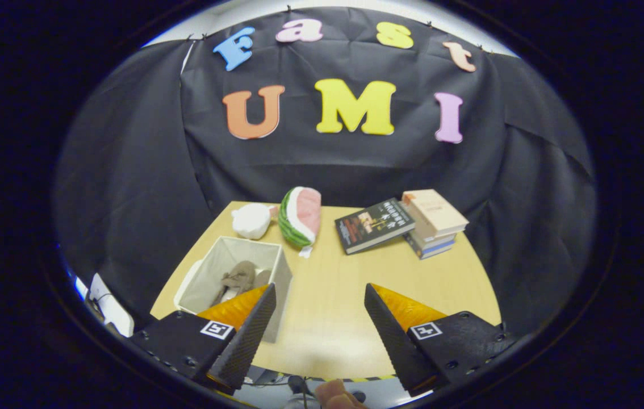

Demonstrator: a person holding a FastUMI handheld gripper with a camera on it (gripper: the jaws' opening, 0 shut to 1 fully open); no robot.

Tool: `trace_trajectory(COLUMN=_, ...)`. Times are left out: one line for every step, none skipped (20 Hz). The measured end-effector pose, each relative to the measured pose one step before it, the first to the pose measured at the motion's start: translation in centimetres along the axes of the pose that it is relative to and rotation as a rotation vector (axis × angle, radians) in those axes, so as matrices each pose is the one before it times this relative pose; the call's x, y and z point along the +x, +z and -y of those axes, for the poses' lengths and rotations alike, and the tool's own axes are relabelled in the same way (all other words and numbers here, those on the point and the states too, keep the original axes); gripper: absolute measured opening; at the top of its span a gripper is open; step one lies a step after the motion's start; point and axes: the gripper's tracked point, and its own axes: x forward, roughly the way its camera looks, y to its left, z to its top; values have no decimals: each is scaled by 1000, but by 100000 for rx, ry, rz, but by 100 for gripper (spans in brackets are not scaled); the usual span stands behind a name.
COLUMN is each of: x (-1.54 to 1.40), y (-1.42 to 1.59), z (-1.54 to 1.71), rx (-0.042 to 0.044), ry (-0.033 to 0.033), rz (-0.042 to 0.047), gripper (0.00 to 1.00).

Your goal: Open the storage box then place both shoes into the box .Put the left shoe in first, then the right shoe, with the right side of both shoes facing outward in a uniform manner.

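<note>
In the storage box (pixel 254 258), two shoes (pixel 239 278); tongs (pixel 319 318) apart, empty.

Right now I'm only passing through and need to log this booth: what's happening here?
A person's handheld gripper hangs open over the wooden table, holding nothing. The grey storage box beside its left finger stands open, with a brownish shoe inside. Beyond lie a watermelon plush, a white plush and books.

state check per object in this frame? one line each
storage box: open, on the table, upright.
shoes: lying inside the box.
gripper: open, empty, above bare table.
watermelon plush: beyond the box.
book stack: closed, piled.
black book: closed, flat.
</note>
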Motion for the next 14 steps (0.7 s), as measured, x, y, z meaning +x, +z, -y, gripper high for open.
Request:
trace_trajectory(x=-1914, y=905, z=1205, rx=163, ry=308, rz=5133, gripper=97)
trace_trajectory(x=-1880, y=1202, z=1059, rx=410, ry=137, rz=5297, gripper=96)
trace_trajectory(x=-1727, y=1106, z=1232, rx=453, ry=-183, rz=5689, gripper=96)
trace_trajectory(x=-1464, y=1156, z=1272, rx=431, ry=-1223, rz=5538, gripper=95)
trace_trajectory(x=-1202, y=1155, z=1020, rx=832, ry=-628, rz=5361, gripper=95)
trace_trajectory(x=-1107, y=1124, z=563, rx=830, ry=-192, rz=4709, gripper=95)
trace_trajectory(x=-1162, y=1068, z=567, rx=183, ry=-1181, rz=3929, gripper=94)
trace_trajectory(x=-1106, y=937, z=330, rx=-269, ry=-425, rz=2686, gripper=94)
trace_trajectory(x=-988, y=976, z=38, rx=-407, ry=202, rz=2850, gripper=94)
trace_trajectory(x=-934, y=921, z=-132, rx=-52, ry=557, rz=2085, gripper=94)
trace_trajectory(x=-972, y=532, z=-302, rx=-225, ry=583, rz=2266, gripper=94)
trace_trajectory(x=-565, y=457, z=-384, rx=-864, ry=650, rz=2005, gripper=94)
trace_trajectory(x=-518, y=-74, z=-323, rx=-1651, ry=158, rz=11, gripper=94)
trace_trajectory(x=-409, y=-188, z=-531, rx=-701, ry=1373, rz=-83, gripper=94)
